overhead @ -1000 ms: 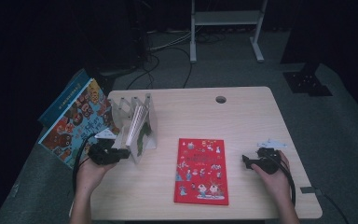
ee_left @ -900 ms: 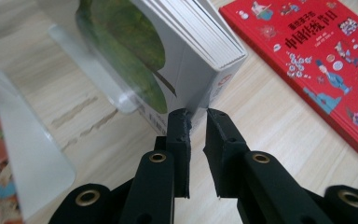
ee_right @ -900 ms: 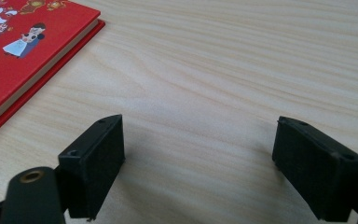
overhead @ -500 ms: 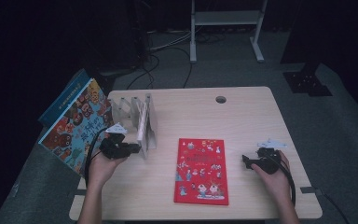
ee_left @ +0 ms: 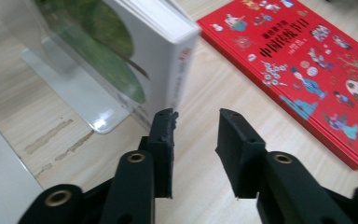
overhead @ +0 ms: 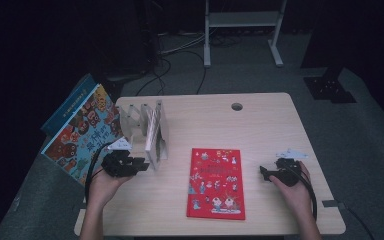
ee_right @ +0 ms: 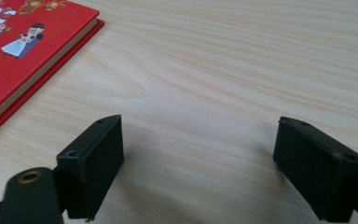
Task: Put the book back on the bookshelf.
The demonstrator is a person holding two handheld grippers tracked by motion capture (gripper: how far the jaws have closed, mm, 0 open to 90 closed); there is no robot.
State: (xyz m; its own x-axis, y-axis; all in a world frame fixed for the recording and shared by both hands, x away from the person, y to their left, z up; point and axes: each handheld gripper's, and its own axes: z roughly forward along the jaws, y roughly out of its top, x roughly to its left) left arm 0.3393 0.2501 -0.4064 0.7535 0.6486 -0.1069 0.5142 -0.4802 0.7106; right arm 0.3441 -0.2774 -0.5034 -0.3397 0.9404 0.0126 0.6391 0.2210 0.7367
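Your left tool [ee_left: 196,135] has just been opening, nothing between the jaws; the white-spined upright book [ee_left: 168,51] in the clear rack [overhead: 140,120] stands just ahead, left of the gap. Right tool [ee_right: 200,163] open, empty, well apart.

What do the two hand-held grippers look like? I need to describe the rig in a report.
Both are black. The left hand-held gripper and right hand-held gripper each have two blocky, flat-faced jaws on arms with brass-ringed holes, a pale three-cornered plate on top and a trailing black cable. The forearms show no sleeves.
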